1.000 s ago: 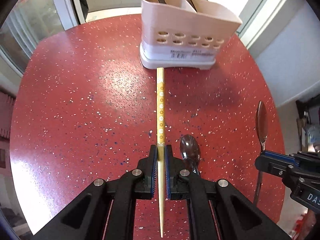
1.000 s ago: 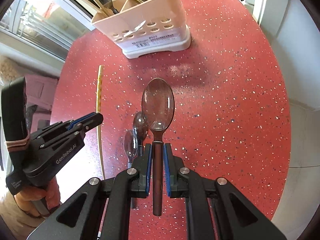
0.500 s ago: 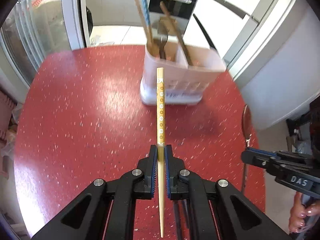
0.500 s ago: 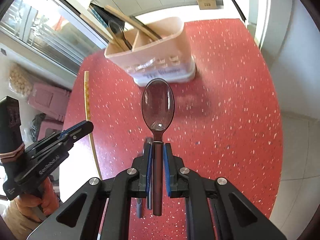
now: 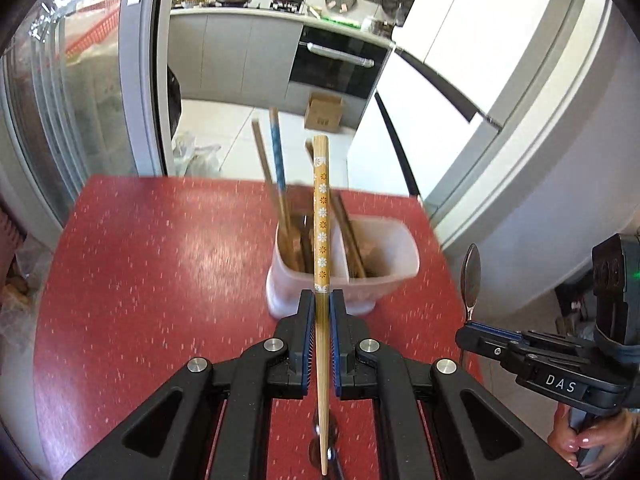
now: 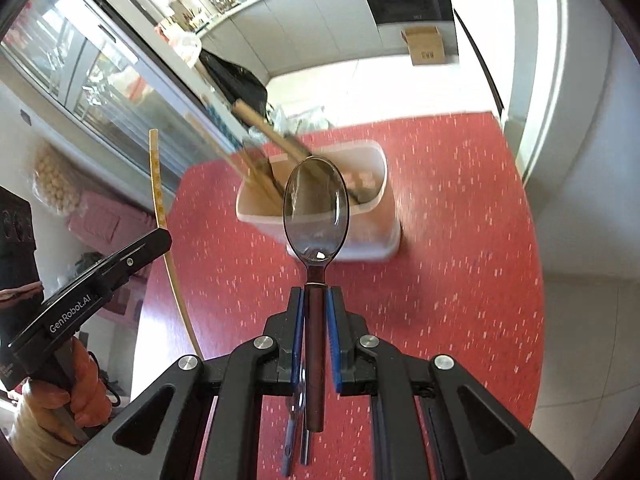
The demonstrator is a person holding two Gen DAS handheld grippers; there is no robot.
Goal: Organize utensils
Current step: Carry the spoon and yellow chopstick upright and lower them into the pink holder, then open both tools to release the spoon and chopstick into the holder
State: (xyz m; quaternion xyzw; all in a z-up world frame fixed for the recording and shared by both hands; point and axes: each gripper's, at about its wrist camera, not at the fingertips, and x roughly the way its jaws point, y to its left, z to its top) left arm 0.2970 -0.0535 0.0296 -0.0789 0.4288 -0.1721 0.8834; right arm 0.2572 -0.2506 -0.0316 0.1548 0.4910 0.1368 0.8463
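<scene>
On the red speckled table (image 5: 152, 272) stands a pale plastic holder (image 5: 384, 276) with two parts inside. Wooden chopsticks (image 5: 276, 184) and other sticks lean out of it, a bit blurry. The left gripper (image 5: 322, 320) is up above the table, just in front of the holder. It squeezes a yellow chopstick with little flowers (image 5: 322, 220), which points up past the holder's rim. The right gripper (image 6: 316, 320) is up in the air too, near the holder. It squeezes the dark handle of a spoon (image 6: 316, 208), and the see-through bowl of the spoon sits in front of the holder. More spoons (image 6: 296, 436) lie on the table under the right gripper.
</scene>
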